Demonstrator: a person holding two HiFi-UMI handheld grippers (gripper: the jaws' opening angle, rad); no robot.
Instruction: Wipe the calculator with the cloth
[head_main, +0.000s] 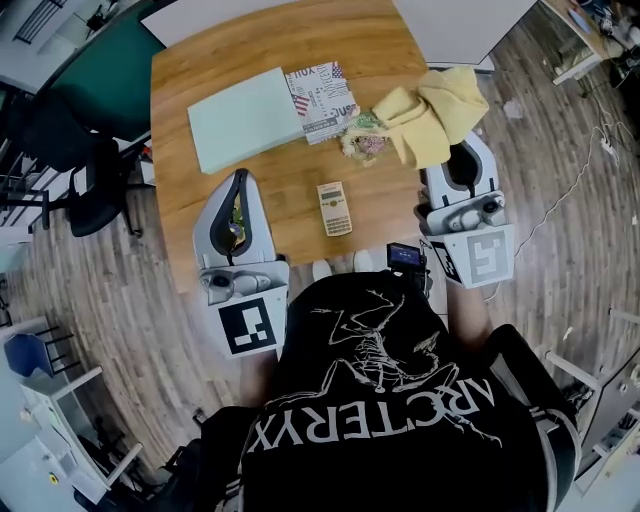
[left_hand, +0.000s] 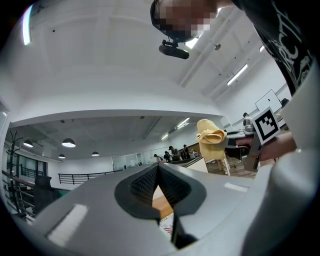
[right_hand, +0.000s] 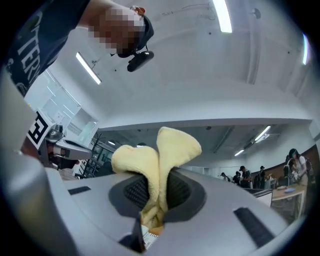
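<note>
A wooden tabletop (head_main: 260, 60) holds a flat, pale green book (head_main: 243, 120). A printed paper (head_main: 322, 100) lies right beside it. A small crumpled wrapper (head_main: 362, 140) sits by the paper. A black chair (head_main: 85, 180) stands on the floor (head_main: 560, 180).

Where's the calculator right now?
In the head view the calculator lies flat on the wooden table, between the left gripper and the right gripper holding the yellow cloth, nearer the person than the printed booklet.

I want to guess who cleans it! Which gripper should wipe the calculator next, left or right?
Right, most likely. The right gripper is shut on the cloth, so it only needs to move over to the calculator. The left gripper is shut with nothing in it.
</note>
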